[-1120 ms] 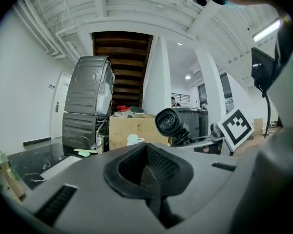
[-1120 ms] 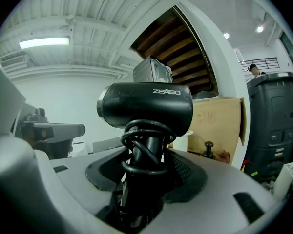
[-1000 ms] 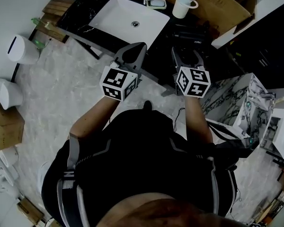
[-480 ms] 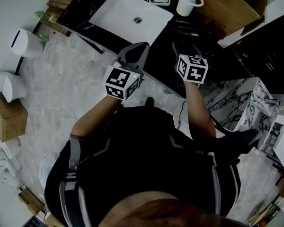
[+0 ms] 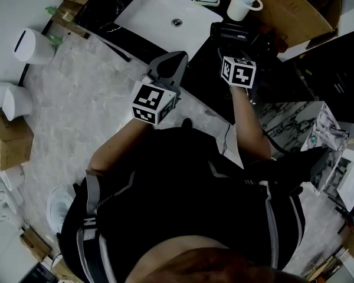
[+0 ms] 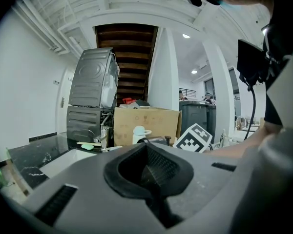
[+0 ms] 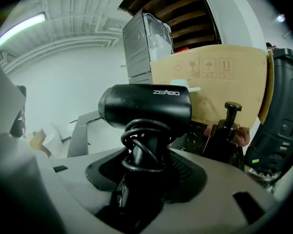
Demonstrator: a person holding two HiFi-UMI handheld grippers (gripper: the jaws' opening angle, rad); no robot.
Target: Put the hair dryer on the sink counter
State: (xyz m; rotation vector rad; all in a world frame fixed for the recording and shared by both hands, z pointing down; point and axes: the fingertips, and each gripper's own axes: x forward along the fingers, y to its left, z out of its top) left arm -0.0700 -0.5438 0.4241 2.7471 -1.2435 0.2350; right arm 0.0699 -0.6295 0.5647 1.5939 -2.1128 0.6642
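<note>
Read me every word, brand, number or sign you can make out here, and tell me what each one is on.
"ZEABO", as best it reads: white brand name on the barrel of the black hair dryer.
Handling symbols, no words: an umbrella and up arrows among them, printed on the cardboard box.
Black-and-white square patterns, not letters: on the marker cubes.
In the head view the hair dryer's white print is too small to read.

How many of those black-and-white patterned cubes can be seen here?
2. One cube sits on the left tool; a second cube sits on the right tool, which grips the hair dryer. No others show.
</note>
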